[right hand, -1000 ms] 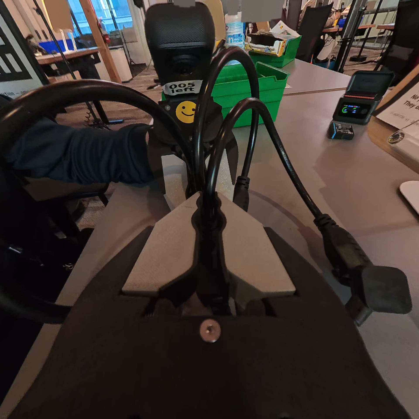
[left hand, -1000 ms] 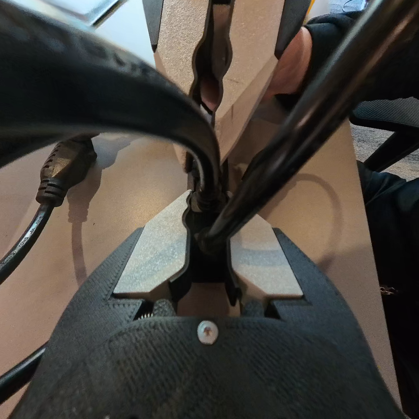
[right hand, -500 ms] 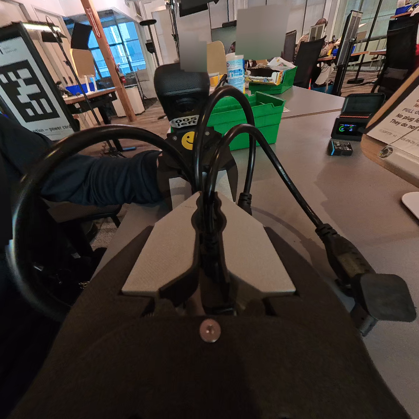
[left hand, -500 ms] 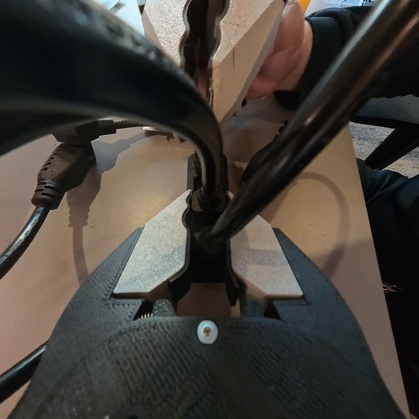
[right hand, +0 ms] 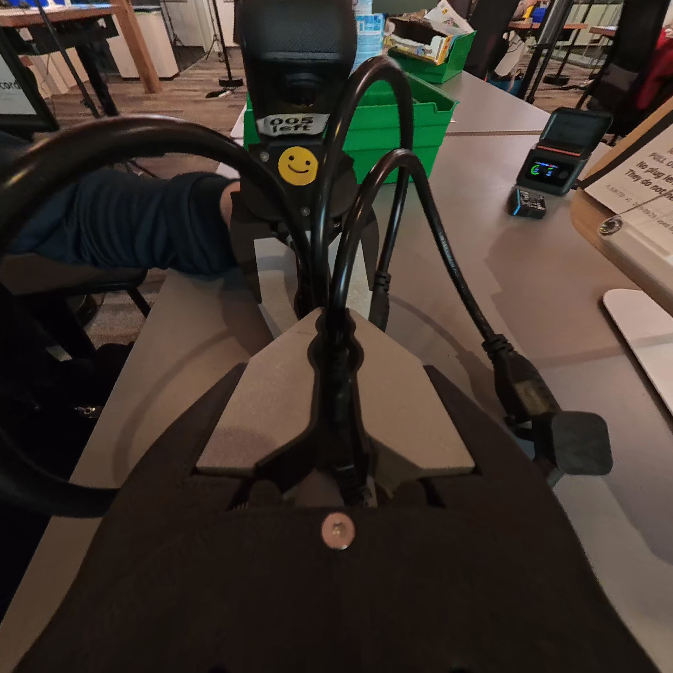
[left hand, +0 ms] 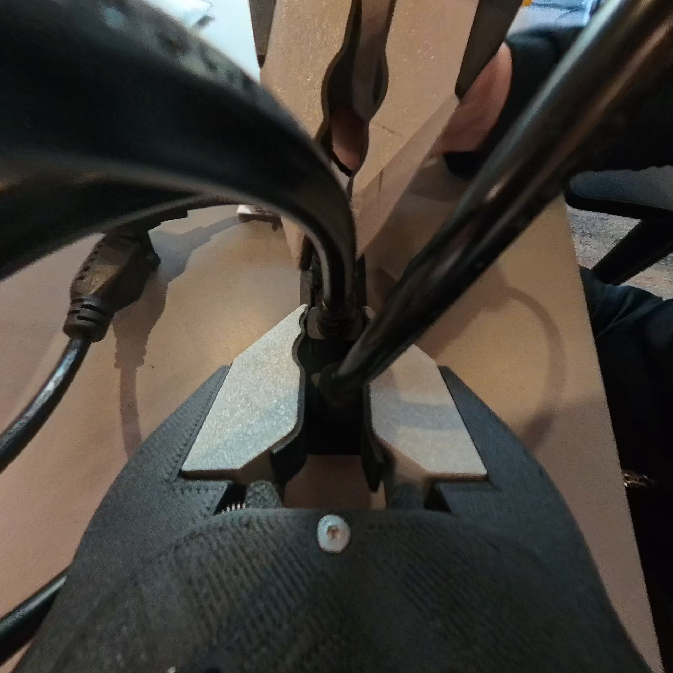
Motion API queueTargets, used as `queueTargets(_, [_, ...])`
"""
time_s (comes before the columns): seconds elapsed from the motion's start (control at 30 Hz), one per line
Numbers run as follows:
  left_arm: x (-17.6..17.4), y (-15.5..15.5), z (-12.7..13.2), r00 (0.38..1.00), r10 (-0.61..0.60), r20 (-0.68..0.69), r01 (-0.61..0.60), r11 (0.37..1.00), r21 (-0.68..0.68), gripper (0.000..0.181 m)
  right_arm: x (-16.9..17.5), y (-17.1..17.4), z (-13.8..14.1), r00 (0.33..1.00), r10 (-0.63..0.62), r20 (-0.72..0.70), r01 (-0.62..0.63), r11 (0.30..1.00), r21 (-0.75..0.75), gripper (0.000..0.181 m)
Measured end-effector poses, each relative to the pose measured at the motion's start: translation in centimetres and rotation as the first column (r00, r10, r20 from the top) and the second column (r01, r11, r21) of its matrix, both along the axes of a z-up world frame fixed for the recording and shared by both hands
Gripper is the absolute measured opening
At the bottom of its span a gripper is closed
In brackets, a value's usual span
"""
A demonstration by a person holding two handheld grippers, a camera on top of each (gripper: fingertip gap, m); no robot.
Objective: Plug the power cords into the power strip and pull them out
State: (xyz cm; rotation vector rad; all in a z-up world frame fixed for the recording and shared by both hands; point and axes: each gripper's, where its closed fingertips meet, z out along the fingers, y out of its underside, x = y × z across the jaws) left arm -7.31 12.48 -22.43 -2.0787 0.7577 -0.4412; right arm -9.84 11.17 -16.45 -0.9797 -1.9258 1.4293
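My left gripper is shut on a black plug block. One thick black cord arches up and left from it, and another runs up to the right. My right gripper faces it, nearly tip to tip, and is shut on the black moulded end of a power cord that loops up. In the left wrist view the right gripper hangs just above my fingers. I cannot make out a power strip.
A loose black plug with a square head lies on the grey table to the right; it also shows in the left wrist view. A green bin, a small screen device and a sign board stand behind. The table edge and a chair are on the left. Tip to tip, the grippers are about 6 cm apart.
The right gripper tipped up and away half a second ago, then came back down close to the left gripper. Both grips are unchanged.
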Motion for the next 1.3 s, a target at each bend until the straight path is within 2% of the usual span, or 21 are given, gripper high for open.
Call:
queueTargets(0.1, [0.7,-0.1,1.0,0.997,-0.012,0.079,0.011,1.000,0.002,0.024,0.0,-0.5,1.2,0.999,-0.003,-0.039,0.001,0.999,-0.044,0.004])
queueTargets(0.33, [0.5,0.1,0.8,0.998,0.009,0.068,-0.009,1.000,-0.001,0.027,-0.2,-0.4,1.0,1.000,0.015,-0.021,-0.017,0.991,-0.129,0.004])
queueTargets(0.47, [0.3,0.3,0.6,0.998,0.013,0.061,-0.012,1.000,-0.012,0.024,-0.2,0.1,0.6,0.999,0.001,-0.032,-0.002,0.999,-0.032,0.006])
queueTargets(0.6, [-0.2,0.3,-0.1,0.999,0.022,-0.028,-0.022,1.000,-0.006,0.024,-0.1,0.5,-0.2,0.999,-0.023,-0.046,0.028,0.995,0.098,0.007])
queueTargets(0.87, [-0.2,0.3,-0.2,0.999,0.020,-0.041,-0.020,1.000,0.001,0.025,0.2,0.6,-1.1,1.000,-0.007,0.017,0.005,0.995,0.099,0.006])
queueTargets(1.03, [-0.3,0.4,-0.1,0.999,0.028,-0.033,-0.028,1.000,0.006,0.024,0.0,0.5,-1.0,0.999,-0.010,0.034,0.008,0.999,0.052,0.005])
queueTargets(1.17, [0.1,0.4,0.8,0.999,0.034,0.011,-0.034,0.999,0.033,0.026,-0.2,-0.1,0.3,1.000,0.002,0.008,-0.001,0.991,-0.131,0.004])
queueTargets(1.3, [0.2,0.2,0.9,0.999,0.026,0.029,-0.027,0.999,0.027,0.026,-0.2,-0.4,0.4,1.000,0.027,0.007,-0.025,0.986,-0.167,0.004])
